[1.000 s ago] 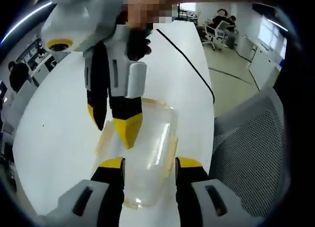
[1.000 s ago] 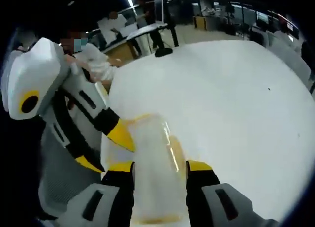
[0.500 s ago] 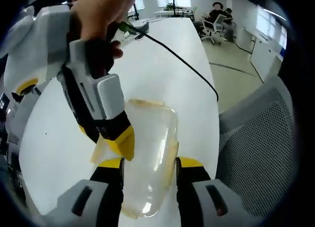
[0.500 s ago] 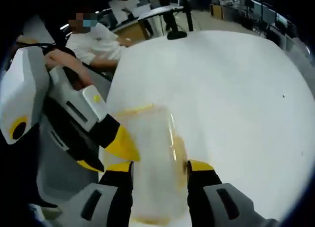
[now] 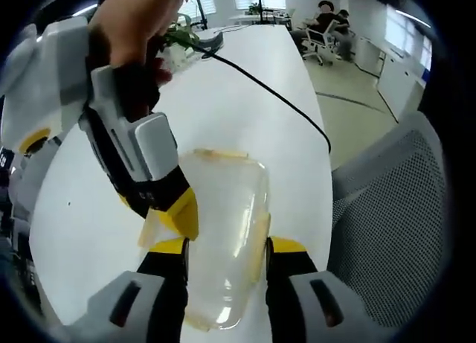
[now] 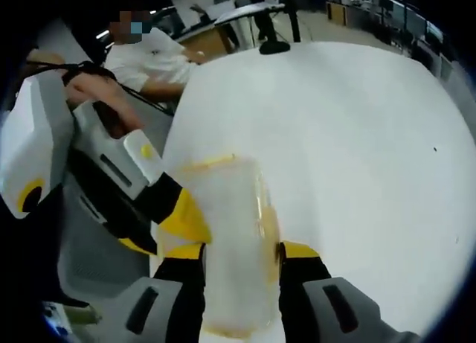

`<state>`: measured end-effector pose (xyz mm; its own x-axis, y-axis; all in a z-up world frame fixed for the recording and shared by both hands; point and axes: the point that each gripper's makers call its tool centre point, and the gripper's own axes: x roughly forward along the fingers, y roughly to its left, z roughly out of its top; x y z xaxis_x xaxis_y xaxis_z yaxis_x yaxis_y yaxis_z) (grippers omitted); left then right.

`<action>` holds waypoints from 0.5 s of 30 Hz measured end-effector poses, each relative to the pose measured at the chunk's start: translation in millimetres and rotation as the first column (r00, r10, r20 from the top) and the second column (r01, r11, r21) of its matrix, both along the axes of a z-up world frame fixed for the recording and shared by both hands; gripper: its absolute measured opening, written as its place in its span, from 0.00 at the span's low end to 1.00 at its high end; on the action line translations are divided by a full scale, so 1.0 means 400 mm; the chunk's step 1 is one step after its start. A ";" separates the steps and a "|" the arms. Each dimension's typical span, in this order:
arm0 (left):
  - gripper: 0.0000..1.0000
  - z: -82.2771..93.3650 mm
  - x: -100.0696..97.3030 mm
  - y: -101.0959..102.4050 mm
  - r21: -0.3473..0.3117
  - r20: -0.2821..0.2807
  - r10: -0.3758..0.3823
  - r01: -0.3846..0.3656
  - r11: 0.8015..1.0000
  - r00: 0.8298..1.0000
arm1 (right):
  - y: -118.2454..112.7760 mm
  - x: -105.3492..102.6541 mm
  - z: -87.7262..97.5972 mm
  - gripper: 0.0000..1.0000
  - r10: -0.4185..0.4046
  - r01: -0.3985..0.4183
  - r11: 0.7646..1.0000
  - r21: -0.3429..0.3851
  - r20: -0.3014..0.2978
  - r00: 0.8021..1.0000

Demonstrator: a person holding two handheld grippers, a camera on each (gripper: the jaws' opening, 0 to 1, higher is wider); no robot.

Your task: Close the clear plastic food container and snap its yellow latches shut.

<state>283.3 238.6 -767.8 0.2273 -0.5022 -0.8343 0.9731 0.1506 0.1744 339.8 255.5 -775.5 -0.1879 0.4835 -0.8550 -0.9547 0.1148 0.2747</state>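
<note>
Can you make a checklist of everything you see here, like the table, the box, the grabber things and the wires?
Surface: white table, mostly bare.
Job's things: clear container with yellow latches, lid on; latch state unclear.
Clutter: nothing seen near the container.
Grippers: left gripper and right gripper each straddle the container, jaws open.
Cables: black cable crosses the table.
Surroundings: mesh chair, seated person, office desks behind.

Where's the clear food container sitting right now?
The clear container lies on the white table, near the edge by the mesh chair, between the left gripper jaws. In the right gripper view it sits between the right gripper jaws.
</note>
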 end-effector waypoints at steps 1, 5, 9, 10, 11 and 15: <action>0.39 0.000 0.000 0.000 0.000 0.001 0.000 0.000 1.000 1.000 | 0.000 0.000 0.000 0.37 0.000 0.000 1.000 -0.003 -0.001 1.000; 0.39 -0.001 0.004 0.001 -0.003 -0.006 0.000 0.000 1.000 1.000 | 0.000 -0.001 0.000 0.37 -0.010 0.010 1.000 -0.013 -0.011 1.000; 0.39 -0.001 0.004 0.001 -0.003 -0.005 -0.001 0.001 1.000 1.000 | 0.000 0.002 -0.003 0.36 -0.003 0.003 1.000 -0.024 -0.027 1.000; 0.39 -0.001 0.004 0.001 -0.004 -0.005 -0.002 0.002 1.000 1.000 | -0.001 0.001 -0.003 0.36 -0.001 0.000 1.000 -0.027 -0.030 1.000; 0.39 -0.002 0.004 0.001 -0.006 -0.006 -0.002 0.002 1.000 1.000 | -0.001 0.000 -0.003 0.36 0.001 -0.002 1.000 -0.030 -0.032 0.999; 0.38 -0.003 0.005 0.002 -0.007 -0.004 -0.001 0.001 1.000 1.000 | 0.001 0.001 -0.007 0.35 0.010 -0.012 0.998 -0.056 -0.035 0.999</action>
